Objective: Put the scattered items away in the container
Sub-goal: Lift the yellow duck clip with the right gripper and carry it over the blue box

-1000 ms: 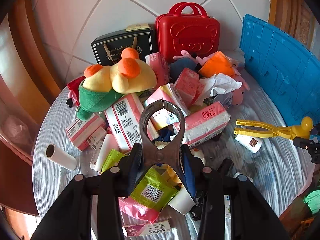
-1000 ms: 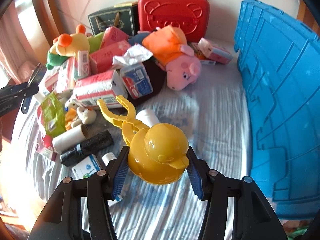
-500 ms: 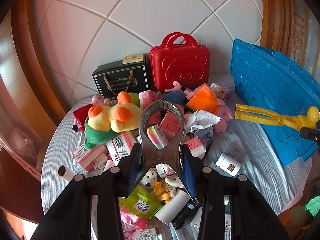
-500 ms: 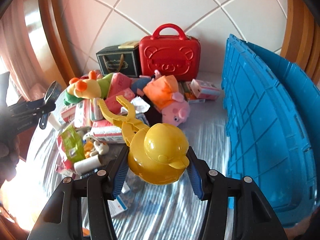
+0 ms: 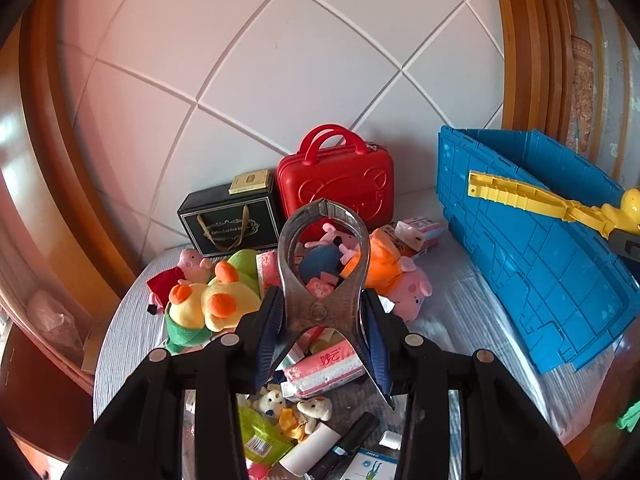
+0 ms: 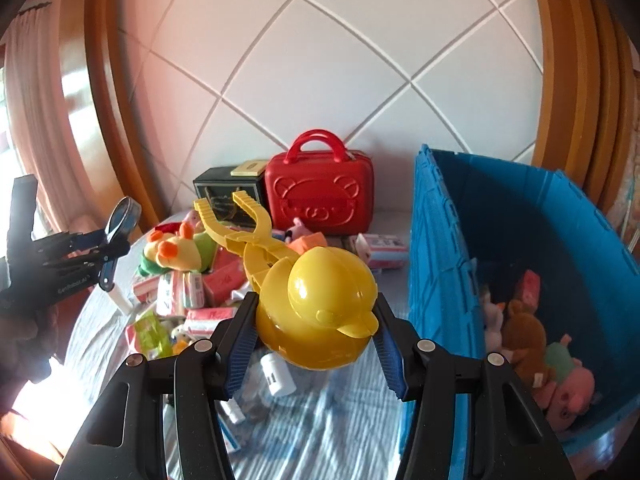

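My left gripper [image 5: 322, 314] is shut on a grey metal pincer tool [image 5: 322, 240], held up above the pile of scattered items. The right gripper [image 6: 316, 340] is shut on the duck-shaped head of yellow plastic tongs [image 6: 320, 312], whose handles [image 6: 232, 220] point away from me. Those yellow tongs [image 5: 536, 198] also show at the right of the left wrist view, in front of the blue container [image 5: 540, 256]. In the right wrist view the blue container [image 6: 440, 280] stands just right of the duck, with several plush toys [image 6: 528, 340] inside. The left gripper [image 6: 80, 248] appears at far left there.
A red case [image 5: 336, 184] and a black gift box [image 5: 230, 220] stand against the tiled wall. On the table lie a yellow-green plush [image 5: 212, 304], a pig plush [image 5: 400, 280], pink tissue packs [image 5: 324, 368], green sachets [image 5: 264, 440] and a white bottle [image 6: 276, 372].
Both grippers have risen with their loads, so the table pile looks lower and farther away. The inside of the blue container has come into the right wrist view.
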A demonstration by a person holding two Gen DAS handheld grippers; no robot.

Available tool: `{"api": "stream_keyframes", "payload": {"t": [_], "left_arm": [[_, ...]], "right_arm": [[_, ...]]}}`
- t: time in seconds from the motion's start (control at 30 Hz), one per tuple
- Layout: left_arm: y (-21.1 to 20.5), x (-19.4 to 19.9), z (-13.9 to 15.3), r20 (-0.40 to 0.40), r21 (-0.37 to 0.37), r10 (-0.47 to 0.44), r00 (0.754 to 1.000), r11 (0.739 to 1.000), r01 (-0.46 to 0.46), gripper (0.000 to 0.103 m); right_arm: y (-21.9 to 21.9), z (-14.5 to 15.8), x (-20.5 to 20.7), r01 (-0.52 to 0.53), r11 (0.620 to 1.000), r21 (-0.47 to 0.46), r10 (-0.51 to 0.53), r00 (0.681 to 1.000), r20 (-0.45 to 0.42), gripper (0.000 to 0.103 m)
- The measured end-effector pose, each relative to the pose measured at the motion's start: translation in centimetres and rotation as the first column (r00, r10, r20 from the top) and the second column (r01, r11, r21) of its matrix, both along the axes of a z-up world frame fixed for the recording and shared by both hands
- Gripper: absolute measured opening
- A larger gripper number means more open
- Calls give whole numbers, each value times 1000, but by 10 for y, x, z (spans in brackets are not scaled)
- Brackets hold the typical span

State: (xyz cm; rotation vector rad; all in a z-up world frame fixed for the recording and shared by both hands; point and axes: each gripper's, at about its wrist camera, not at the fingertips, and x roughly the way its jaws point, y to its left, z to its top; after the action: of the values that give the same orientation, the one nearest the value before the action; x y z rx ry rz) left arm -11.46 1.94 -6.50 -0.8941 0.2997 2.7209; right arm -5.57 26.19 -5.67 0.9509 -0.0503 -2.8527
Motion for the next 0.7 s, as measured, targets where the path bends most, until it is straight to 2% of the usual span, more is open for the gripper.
{"api": "stream_keyframes", "payload": {"t": [0.4,0.7], "left_arm": [[96,10,46,-81,-13,-117,990,993,116,39],[183,17,63,-91,-33,-265,960,964,263,39]], "right_arm": [[80,33,19,87,996,-31,-90,992,-89,53],[149,42,43,212,975,-64,-218,969,-117,53]]}}
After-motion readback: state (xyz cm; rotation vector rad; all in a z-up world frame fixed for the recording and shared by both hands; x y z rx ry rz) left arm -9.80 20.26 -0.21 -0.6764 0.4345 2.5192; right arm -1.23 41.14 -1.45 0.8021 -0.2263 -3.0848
